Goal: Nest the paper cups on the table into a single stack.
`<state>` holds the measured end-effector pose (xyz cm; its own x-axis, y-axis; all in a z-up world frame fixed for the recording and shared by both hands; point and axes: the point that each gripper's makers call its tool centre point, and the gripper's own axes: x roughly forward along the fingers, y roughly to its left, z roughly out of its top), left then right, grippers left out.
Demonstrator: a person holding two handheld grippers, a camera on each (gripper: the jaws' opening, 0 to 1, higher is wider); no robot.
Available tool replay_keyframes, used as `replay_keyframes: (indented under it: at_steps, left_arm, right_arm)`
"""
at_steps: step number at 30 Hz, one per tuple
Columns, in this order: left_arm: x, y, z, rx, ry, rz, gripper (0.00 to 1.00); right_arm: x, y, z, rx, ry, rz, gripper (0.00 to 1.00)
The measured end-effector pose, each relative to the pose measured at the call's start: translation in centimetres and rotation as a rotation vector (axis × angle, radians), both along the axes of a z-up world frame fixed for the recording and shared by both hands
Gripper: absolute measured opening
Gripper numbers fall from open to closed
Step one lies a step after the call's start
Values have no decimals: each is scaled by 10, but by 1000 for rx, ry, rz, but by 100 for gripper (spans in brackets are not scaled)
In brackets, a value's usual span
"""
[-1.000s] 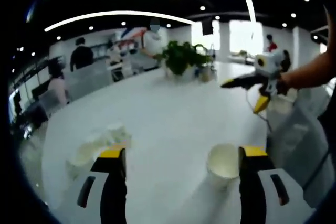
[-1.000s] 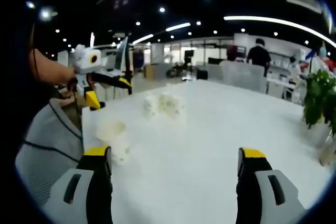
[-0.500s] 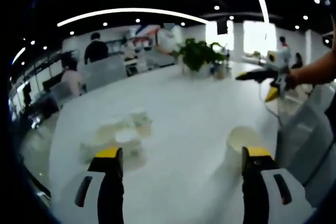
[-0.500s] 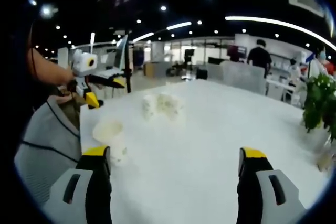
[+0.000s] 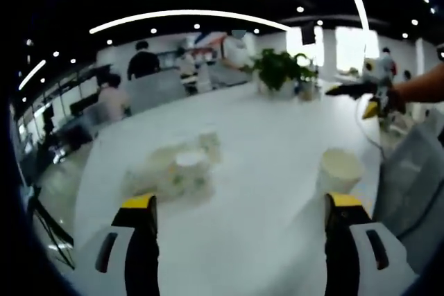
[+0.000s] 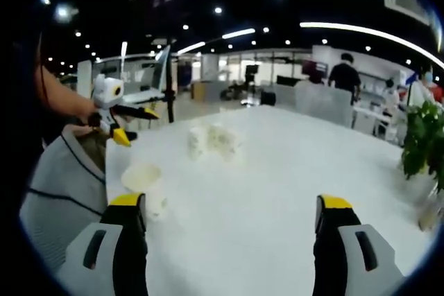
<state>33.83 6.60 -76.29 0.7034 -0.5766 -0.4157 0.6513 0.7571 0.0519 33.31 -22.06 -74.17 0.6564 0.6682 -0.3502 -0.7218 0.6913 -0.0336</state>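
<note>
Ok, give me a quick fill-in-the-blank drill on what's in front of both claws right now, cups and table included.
1. The lone paper cup stands upright on the white ____.
2. The left claw holds nothing and its jaws are ____.
3. Between the right claw jaws there is bare table and no ____.
4. At the table's far end stands a green ____, beyond the group of cups.

Missing words: table; open; cup; plant
</note>
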Motion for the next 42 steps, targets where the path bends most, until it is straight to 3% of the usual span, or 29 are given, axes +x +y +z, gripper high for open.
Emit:
replay_keyframes:
  at_steps: [15,27,42]
  left_arm:
    - [3,14,6,3,-15,28,99]
    - [10,27,3,37,16,18,98]
    - [30,29,8,153,31,-104,99]
  right_arm:
    - [0,1,-1,-4,3,5,100]
    - [-4,2,-6,-11,18,11,100]
    - [-6,5,-11,-5,31,12,100]
